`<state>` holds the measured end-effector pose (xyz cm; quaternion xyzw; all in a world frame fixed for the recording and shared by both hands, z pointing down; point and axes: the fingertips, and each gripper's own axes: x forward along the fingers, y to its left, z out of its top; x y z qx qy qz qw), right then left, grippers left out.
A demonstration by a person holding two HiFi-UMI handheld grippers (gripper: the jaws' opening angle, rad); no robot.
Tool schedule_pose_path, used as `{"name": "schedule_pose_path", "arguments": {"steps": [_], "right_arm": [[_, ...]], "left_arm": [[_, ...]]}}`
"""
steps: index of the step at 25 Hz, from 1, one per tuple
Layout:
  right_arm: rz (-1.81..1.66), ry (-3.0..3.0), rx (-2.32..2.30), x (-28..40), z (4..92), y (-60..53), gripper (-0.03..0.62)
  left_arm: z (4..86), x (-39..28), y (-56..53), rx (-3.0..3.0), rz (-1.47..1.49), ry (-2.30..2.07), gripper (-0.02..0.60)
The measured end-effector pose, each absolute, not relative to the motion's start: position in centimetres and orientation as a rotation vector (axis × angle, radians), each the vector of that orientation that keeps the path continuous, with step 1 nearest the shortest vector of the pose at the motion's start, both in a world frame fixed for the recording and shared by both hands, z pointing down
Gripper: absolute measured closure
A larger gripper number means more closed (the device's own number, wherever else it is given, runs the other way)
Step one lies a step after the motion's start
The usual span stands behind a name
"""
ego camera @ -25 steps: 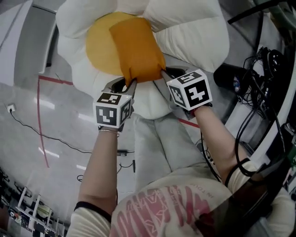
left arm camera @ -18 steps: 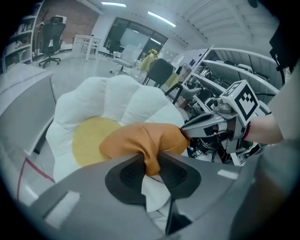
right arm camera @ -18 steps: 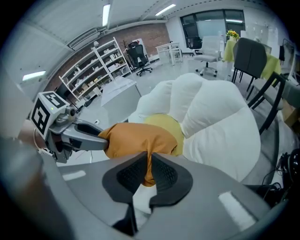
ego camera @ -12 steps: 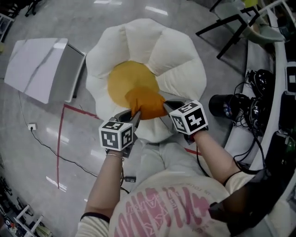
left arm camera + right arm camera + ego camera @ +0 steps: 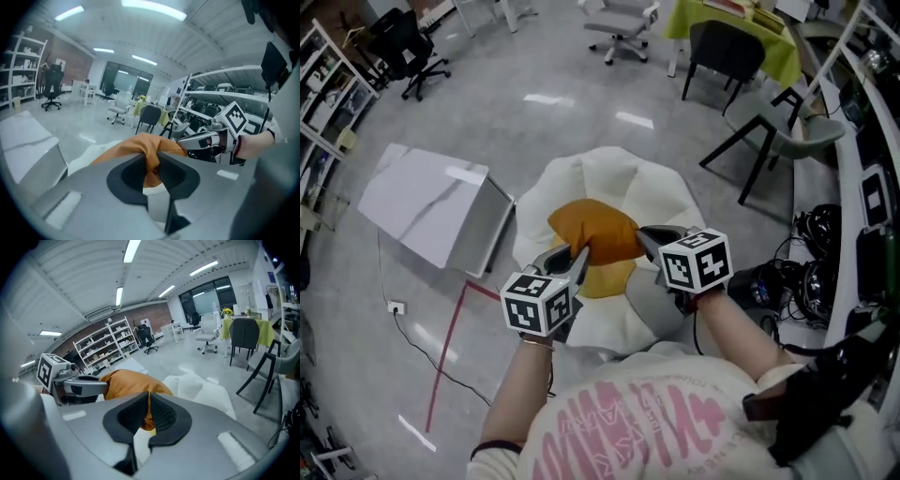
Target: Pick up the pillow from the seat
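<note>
Two grippers hold an orange pillow up in the air over a flower seat.
The person has the left gripper (image 5: 578, 257) and the right gripper (image 5: 645, 237) out in front, side by side and a little apart. The orange pillow (image 5: 592, 232) hangs between them, clear of the seat. The left jaws pinch a bunched bit of the pillow's cloth at its left end. The right jaws pinch the cloth at its right end. Both pairs of jaws have just been closing tighter, with the cloth caught between them. The seat (image 5: 623, 178) sits on the grey floor (image 5: 581, 112) under the pillow. It is white and puffy like petals, with a yellow middle. A white board (image 5: 427, 202) lies on the floor to the left of the seat. A red line (image 5: 450, 352) runs along the floor near it. Dark chairs (image 5: 727, 52) stand farther back.
</note>
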<state>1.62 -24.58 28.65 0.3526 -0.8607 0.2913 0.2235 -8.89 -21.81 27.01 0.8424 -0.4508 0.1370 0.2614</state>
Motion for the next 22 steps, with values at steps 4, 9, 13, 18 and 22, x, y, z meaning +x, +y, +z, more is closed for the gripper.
{"name": "schedule_pose_path", "arguments": {"steps": [4, 9, 13, 18, 22], "right_arm": [[0.716, -2.501, 0.982, 1.4, 21.7, -25.6, 0.574], [0.654, -2.647, 0.966, 1.5, 14.5, -25.2, 0.576], [0.600, -2.754, 0.941, 1.4, 9.8, -24.4, 0.577], [0.525, -2.863, 0.904, 1.5, 5.7, -22.6, 0.577], [0.467, -2.942, 0.896, 2.1, 2.7, -21.3, 0.577]], "left_arm": [[19.8, -8.8, -22.4, 2.401, 0.302, -1.293, 0.508], [12.5, -8.4, -21.6, 2.545, 0.264, -1.355, 0.509], [7.3, -8.1, -20.8, 2.652, 0.202, -1.409, 0.511], [2.3, -7.6, -18.4, 2.773, 0.108, -1.454, 0.512], [-1.4, -6.7, -16.7, 2.853, 0.087, -1.508, 0.512]]}}
